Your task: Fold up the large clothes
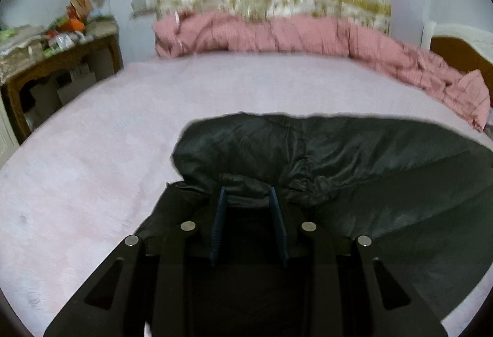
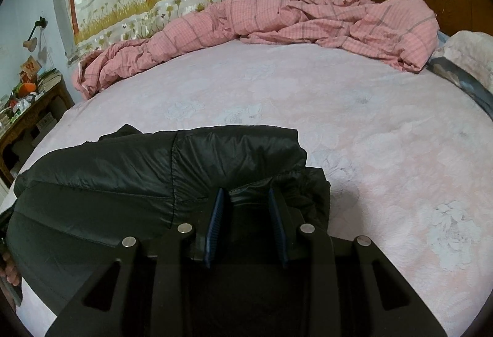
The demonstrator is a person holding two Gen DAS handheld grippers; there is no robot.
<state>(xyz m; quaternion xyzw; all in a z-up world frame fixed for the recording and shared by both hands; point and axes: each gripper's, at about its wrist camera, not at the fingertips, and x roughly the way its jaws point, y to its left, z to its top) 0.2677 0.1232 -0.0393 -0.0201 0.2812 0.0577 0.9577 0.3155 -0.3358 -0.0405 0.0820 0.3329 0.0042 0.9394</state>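
black jacket (image 2: pixel 129 170) on pink bed (image 2: pixel 339 127), both grippers clamp hem - far half open

Black linkage, silver rivets, ribbed blue fingers (image 1: pixel 219 221).

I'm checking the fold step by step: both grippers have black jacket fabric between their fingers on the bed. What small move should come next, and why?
Probably carry both held edges forward and lay them on the far part of the black jacket. The left gripper and right gripper each pinch a bunched edge at the near side, the jacket lies puffed and uneven on the pink bedsheet, and there is bare sheet beyond it.
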